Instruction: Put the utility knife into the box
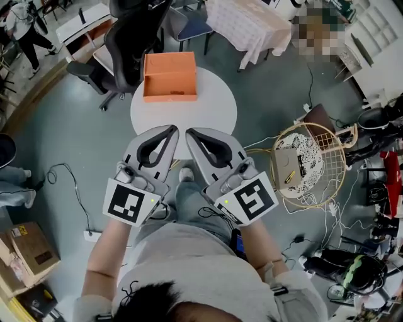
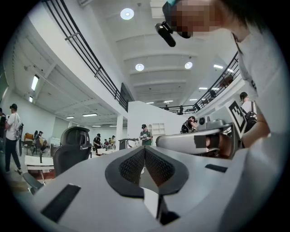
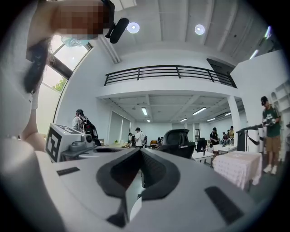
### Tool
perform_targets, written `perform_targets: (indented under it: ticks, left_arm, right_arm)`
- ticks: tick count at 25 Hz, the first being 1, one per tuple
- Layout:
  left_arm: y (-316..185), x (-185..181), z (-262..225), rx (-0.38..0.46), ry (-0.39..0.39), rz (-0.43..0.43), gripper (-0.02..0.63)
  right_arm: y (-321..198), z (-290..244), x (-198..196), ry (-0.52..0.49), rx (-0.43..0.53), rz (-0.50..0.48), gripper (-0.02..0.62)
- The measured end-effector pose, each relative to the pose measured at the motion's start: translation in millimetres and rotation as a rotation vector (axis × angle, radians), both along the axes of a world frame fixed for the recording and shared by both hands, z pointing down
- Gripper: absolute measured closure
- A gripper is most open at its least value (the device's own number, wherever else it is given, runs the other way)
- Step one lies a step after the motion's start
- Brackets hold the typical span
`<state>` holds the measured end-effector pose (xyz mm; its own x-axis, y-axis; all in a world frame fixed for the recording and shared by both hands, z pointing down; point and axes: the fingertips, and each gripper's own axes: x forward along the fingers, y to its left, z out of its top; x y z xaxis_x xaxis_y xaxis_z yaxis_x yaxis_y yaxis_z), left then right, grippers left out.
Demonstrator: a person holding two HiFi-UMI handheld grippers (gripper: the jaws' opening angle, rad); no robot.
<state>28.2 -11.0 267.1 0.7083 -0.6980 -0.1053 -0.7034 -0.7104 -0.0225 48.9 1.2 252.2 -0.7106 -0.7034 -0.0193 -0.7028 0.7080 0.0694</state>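
Orange box (image 1: 170,77) sits open on the round white table (image 1: 214,107), well ahead. Both the left gripper (image 1: 174,129) and right gripper (image 1: 189,133) are clenched on nothing. No utility knife is discernible, so find it first, then unclench one claw before reaching.

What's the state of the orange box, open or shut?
Open. The head view looks down into the orange box on the white table: inner walls and floor show, no lid across the top.

We record a large open office hall. We list: mezzanine railing (image 3: 167,71), swivel chair (image 1: 129,38), ceiling downlights (image 2: 127,13), people (image 2: 145,134) standing about.
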Motion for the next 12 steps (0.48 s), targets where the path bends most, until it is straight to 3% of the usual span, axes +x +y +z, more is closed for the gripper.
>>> perform_targets:
  ticks: [12]
  left_arm:
    - [6, -11, -2, 0.007, 0.004, -0.010, 0.595]
  right_arm:
    - [7, -3, -13, 0.009, 0.012, -0.015, 0.589]
